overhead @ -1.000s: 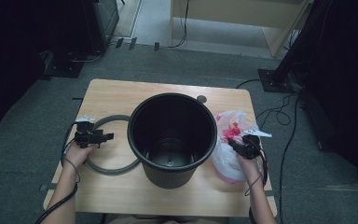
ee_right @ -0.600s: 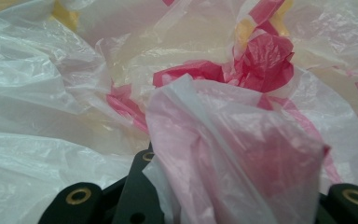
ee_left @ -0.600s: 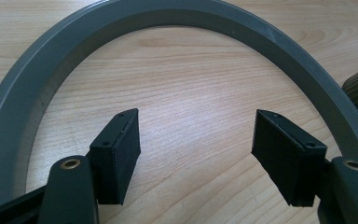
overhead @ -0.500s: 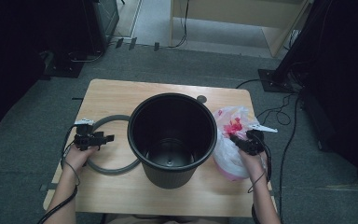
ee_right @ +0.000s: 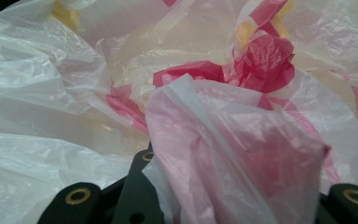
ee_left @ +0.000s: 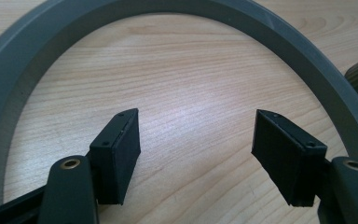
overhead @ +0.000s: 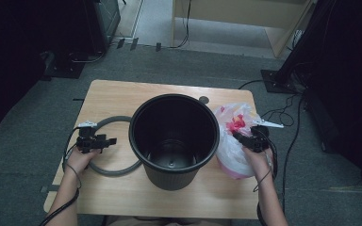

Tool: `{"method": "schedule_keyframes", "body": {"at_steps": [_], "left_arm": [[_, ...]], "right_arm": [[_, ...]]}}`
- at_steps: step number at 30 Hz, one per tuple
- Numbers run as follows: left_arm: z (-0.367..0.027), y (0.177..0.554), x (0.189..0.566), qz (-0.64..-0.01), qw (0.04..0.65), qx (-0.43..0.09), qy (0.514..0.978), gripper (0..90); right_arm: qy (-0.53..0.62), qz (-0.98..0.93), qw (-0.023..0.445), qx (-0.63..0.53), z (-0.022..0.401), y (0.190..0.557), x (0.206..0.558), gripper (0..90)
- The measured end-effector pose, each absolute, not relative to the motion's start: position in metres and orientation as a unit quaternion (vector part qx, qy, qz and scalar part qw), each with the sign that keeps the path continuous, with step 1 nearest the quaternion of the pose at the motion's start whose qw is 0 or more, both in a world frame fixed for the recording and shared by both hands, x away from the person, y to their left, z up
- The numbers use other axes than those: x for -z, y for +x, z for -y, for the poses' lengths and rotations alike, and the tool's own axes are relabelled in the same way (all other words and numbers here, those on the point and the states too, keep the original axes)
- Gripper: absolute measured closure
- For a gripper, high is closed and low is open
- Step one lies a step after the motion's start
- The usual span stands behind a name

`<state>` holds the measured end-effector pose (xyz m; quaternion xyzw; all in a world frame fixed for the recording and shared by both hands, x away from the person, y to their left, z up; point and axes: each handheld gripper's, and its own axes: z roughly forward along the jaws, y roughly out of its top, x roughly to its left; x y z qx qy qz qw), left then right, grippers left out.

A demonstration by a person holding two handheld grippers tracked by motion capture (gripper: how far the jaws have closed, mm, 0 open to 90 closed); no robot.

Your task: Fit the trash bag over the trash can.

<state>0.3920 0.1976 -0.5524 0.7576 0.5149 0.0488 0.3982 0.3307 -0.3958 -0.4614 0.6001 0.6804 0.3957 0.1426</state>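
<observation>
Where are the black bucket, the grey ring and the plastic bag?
black bucket (overhead: 143, 117): high view, left rim.
grey ring (ee_left: 279, 35): left gripper view, upper arc.
plastic bag (ee_right: 242, 154): right gripper view, pink fold.

No legible text, label, brand, number or sign anywhere; red and yellow print on the plastic bag (overhead: 233, 136) too crumpled to read; none on the black bucket (overhead: 173, 136).
</observation>
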Motion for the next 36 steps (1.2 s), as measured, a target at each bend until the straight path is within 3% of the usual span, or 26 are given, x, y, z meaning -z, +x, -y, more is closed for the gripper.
{"method": "schedule_keyframes", "body": {"at_steps": [13,36], "left_arm": [[-0.199,0.391,0.554,-0.516,0.405,-0.047,0.753,32.4],[-0.198,0.390,0.555,-0.510,0.409,-0.055,0.754,32.4]], "right_arm": [[0.604,-0.670,0.121,-0.414,0.395,0.333,0.433,77.5],[0.593,-0.669,0.136,-0.426,0.394,0.343,0.366,77.3]]}}
